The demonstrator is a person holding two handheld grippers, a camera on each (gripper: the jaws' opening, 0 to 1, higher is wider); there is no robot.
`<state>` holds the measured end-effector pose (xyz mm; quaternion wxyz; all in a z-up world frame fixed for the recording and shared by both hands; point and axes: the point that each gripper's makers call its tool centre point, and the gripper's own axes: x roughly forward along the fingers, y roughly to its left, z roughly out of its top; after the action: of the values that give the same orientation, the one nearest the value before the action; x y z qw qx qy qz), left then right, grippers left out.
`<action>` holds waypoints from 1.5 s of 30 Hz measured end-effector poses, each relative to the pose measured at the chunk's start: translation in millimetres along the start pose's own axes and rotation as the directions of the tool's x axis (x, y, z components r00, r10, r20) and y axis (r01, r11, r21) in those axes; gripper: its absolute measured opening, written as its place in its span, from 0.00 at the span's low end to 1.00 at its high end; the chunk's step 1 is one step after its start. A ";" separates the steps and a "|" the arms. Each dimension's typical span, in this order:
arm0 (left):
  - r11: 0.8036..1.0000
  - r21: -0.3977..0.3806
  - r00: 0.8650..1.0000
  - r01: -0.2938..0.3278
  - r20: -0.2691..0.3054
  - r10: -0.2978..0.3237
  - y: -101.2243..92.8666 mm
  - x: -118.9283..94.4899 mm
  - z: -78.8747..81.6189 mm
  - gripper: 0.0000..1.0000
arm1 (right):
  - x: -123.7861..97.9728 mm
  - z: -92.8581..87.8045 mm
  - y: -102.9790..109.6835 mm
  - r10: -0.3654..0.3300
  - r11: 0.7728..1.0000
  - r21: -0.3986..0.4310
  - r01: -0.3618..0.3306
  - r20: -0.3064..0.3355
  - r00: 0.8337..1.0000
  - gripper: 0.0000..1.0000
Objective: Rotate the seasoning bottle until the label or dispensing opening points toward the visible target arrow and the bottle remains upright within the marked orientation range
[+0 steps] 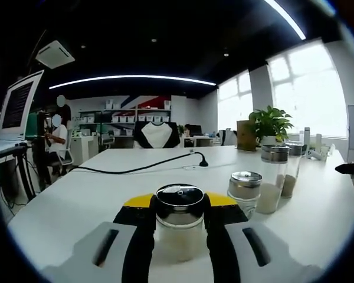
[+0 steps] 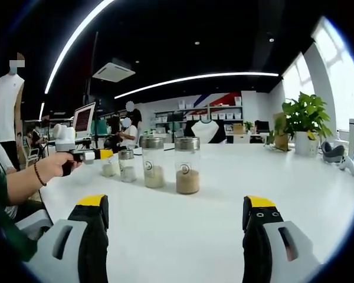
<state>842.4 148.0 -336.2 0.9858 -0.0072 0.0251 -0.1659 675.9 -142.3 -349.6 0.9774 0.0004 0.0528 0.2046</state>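
Bottle: short glass jar, metal lid, pale granules low inside; upright on table, between left gripper jaws, apparently clamped at the glass wall. Likely light, rigid, slick, breakable; best held mid-body below the lid, turned about its upright axis. Beside bottle, toward plant: three more jars. Beyond bottle: black cable. Right gripper: jaws wide apart, holding nothing, over bare table. Target arrow: none made out

Potted plant, black cable
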 end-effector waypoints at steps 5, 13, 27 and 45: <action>1.000 0.000 1.000 -0.031 0.007 0.031 5.2 1.6 0.9 0.33 | 0.0 -0.9 0.3 0.002 1.000 0.003 -0.002 -0.002 1.000 0.97; 0.995 0.006 0.995 -0.099 0.012 0.099 5.1 -0.4 1.7 0.33 | -0.7 -1.1 -1.9 -0.003 1.000 0.007 0.003 -0.002 1.000 0.96; 0.994 -0.015 0.993 -0.112 0.021 0.113 5.5 0.9 2.0 0.33 | -1.9 -2.0 -3.1 -0.007 1.000 0.011 0.007 -0.004 1.000 0.96; 0.999 0.004 0.997 -0.049 0.053 0.049 -3.2 -13.1 8.5 0.42 | -3.5 -1.2 -2.0 -0.009 1.000 0.006 0.009 -0.004 1.000 0.97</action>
<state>829.4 149.4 -327.0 0.9899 -0.0082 -0.0011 -0.1415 673.4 -145.6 -350.5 0.9782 0.0026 0.0554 0.2001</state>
